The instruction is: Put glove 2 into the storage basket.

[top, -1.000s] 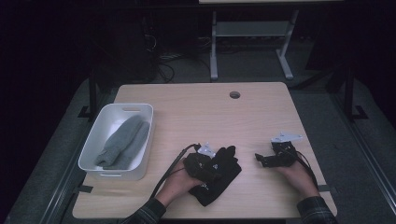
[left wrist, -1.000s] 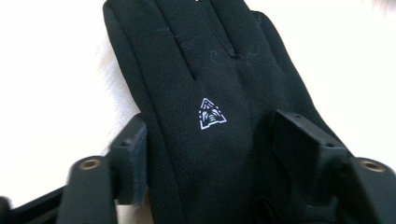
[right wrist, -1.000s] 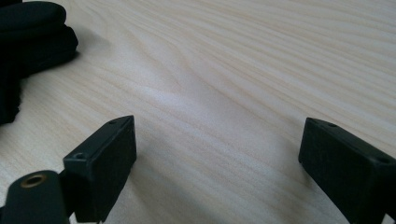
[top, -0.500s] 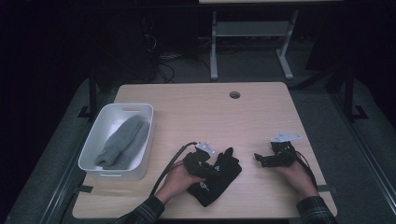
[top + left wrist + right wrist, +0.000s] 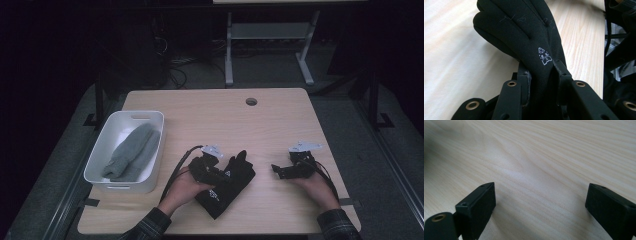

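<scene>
A: Where is the black glove (image 5: 227, 182)?

B: In the high view it lies on the counter (image 5: 210, 120) near the front edge, left of centre, with the left gripper (image 5: 212, 172) on top of its left part and a hand (image 5: 182, 189) behind that gripper.

A: Is it actually gripped?

B: The high view is too dark and small to tell. The left gripper view settles it: the two black jaws are clamped on the glove (image 5: 524, 35) from both sides, pinching the fabric just below a small white triangular logo (image 5: 545, 56), with the glove's fingers stretching away over the pale wood.

A: And the right gripper (image 5: 278, 170)?

B: In the high view it sits well to the right of the glove, not touching it. The right gripper view shows its jaws spread wide apart above bare woodgrain (image 5: 544, 157), nothing between them.

A: Anything else on the counter?

B: From above, a white bin (image 5: 100, 160) stands at the left edge with a grey glove (image 5: 131, 151) inside, and a round cable hole (image 5: 251, 101) sits near the far edge.
</scene>
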{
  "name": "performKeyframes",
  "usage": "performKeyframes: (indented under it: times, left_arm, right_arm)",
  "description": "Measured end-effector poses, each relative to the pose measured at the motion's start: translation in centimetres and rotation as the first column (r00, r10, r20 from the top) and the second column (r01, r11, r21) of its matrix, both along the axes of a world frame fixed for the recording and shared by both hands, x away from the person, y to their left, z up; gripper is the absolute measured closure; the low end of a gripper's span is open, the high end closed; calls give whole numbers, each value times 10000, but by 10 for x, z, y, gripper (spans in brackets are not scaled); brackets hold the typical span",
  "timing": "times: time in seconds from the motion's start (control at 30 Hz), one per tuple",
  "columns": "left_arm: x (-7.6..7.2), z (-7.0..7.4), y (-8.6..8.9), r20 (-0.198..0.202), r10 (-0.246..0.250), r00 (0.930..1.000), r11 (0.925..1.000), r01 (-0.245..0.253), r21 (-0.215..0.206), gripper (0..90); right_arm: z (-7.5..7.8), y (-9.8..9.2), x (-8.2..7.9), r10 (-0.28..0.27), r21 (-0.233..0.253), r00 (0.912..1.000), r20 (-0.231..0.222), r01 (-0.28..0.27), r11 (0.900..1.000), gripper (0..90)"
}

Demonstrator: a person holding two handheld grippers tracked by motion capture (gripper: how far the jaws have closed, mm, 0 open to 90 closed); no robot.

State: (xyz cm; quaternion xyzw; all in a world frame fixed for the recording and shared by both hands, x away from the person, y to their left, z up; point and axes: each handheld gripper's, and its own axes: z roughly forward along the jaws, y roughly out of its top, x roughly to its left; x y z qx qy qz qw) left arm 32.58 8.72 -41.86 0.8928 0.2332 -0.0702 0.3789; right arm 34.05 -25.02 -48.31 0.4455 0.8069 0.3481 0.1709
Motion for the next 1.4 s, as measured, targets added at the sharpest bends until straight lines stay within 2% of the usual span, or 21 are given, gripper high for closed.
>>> performKeyframes:
  times: [0.07, 0.17, 0.37, 0.63, 0.83, 1.2, 1.4]
  left_arm:
    - [0, 5, 6, 46, 265, 9996, 9996, -264, -51, 713]
    - [2, 12, 15, 92, 410, 9991, 9992, -410, -24, 713]
    - [9, 32, 36, 146, 945, 9954, 9948, -938, -386, 712]
    - [15, 60, 60, 510, 1394, 9889, 9901, -1384, -211, 711]
    - [20, 74, 78, 620, 1692, 9836, 9856, -1689, -89, 710]
    - [29, 98, 117, 895, 2461, 9651, 9691, -2467, -48, 710]
    - [33, 108, 143, 1015, 2987, 9489, 9539, -3000, -22, 710]
  right_arm:
    - [0, 0, 0, 2, -2, 10000, 9, -2, 10000, 91]
    - [0, 0, 0, -9, 32, 10000, 4, 9, 10000, 91]
    - [0, -2, -3, -10, -10, 10000, 4, 10, 10000, 91]
    - [0, -2, -3, -40, 3, 10000, -6, 40, 10000, 90]
    - [0, -1, -1, -21, 9, 10000, 8, 21, 10000, 90]
    - [0, -1, -2, -65, 9, 10000, 14, 65, 10000, 90]
    - [0, -1, -2, -66, 4, 10000, 15, 66, 10000, 90]
